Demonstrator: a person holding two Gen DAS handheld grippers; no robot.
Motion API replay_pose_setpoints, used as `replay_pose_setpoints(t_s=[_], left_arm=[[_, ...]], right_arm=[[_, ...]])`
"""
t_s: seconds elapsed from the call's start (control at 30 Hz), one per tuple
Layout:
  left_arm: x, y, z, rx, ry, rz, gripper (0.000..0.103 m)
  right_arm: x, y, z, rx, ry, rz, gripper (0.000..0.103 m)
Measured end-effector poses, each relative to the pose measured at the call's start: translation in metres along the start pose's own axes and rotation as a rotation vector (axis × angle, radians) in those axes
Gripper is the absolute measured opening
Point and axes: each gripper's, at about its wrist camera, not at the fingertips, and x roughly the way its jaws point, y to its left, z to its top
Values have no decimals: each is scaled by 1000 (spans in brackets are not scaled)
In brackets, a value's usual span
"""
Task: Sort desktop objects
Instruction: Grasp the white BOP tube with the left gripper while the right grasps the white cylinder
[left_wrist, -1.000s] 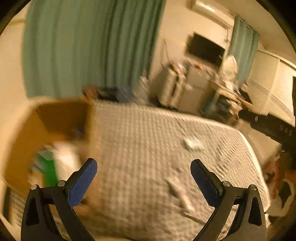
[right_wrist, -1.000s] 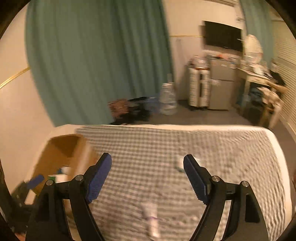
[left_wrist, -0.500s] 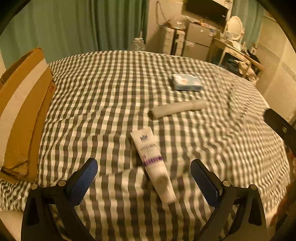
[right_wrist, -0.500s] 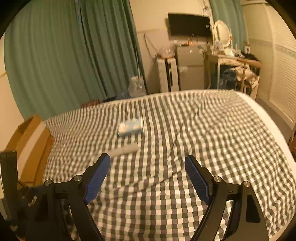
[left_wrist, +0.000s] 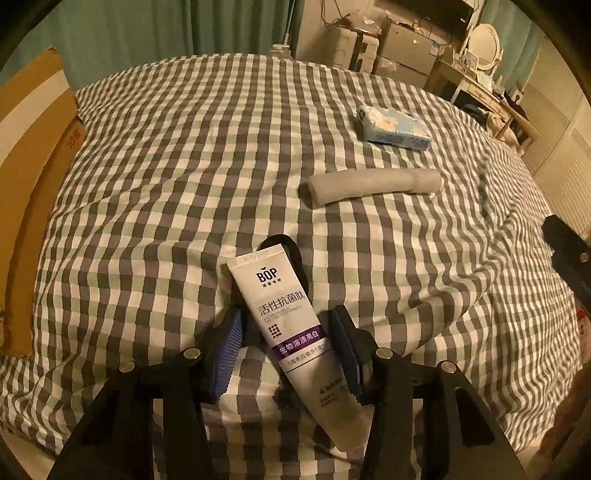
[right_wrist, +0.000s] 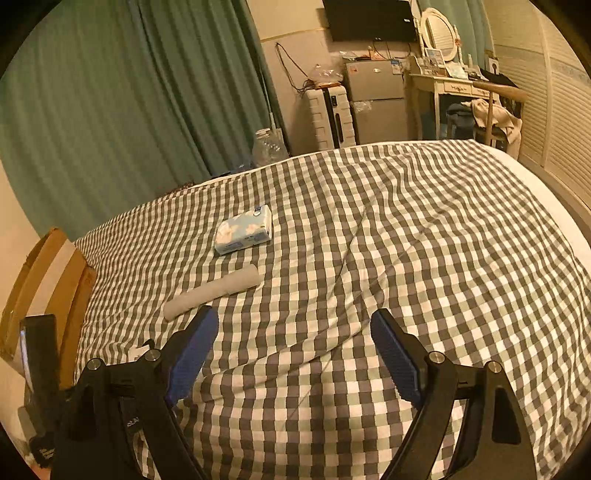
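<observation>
While left gripper (left_wrist: 288, 350), narrowed, straddled white purple-banded plastic toothpaste tube (left_wrist: 291, 343) without visibly pinching, slanted tube, crimp at 11 o'clock, could twist out; right gripper (right_wrist: 295, 354) hung wide, empty.

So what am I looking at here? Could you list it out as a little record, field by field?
surface: bed with checked cover
left gripper: fingers either side of the tube, one pad touching it, grip not yet closed
right gripper: open, holding nothing, above the cover
roll: grey, lying beyond the tube
tissue pack: blue, farthest out
box: cardboard, at the bed's left edge
sorted so far: cannot tell
</observation>
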Motion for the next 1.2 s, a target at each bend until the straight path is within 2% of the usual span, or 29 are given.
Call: replay_pose_setpoints(t_s=[0.03,0.07,0.1,0.3,0.4,0.47,0.57,0.63,0.67,0.7,0.77,0.93,0.97,1.03,1.2], left_arm=[[-1,1,1,7,-6,2,39],[-3,2,1,9,-13,-2,24],[-5,5,3,3,-15,-19,23],[-28,46,21,-129,-85,-67,23],[-29,60,29,-139,-111,-21,23],[-24,72,32,-172,-119,6,23],[-15,81,31,-230,-106,-16,23],[-10,82,32,-230,-100,-8,23],[-6,82,33,-229,-99,-5,23],[-4,82,34,-229,-97,-6,23],[2,84,36,-237,-98,-4,23],[2,92,40,-265,-126,1,23],[2,92,39,-262,-129,5,23],[-5,95,38,-260,-154,37,23],[-21,105,36,-274,-195,55,23]], right_arm=[[2,1,1,-7,0,-4,84],[4,3,1,-8,1,1,84],[6,5,1,-5,2,8,84],[26,37,0,-30,33,73,84],[44,59,3,-42,38,107,84],[62,73,6,-38,51,91,84],[94,86,3,13,104,62,84],[115,90,-1,58,159,37,85],[119,91,-2,60,151,23,85],[118,93,-2,41,104,12,83],[116,94,-3,9,62,-7,45],[105,80,-5,33,55,66,21],[101,79,-4,25,57,70,17],[87,82,-1,-6,59,52,17],[54,81,3,-5,37,80,13]])
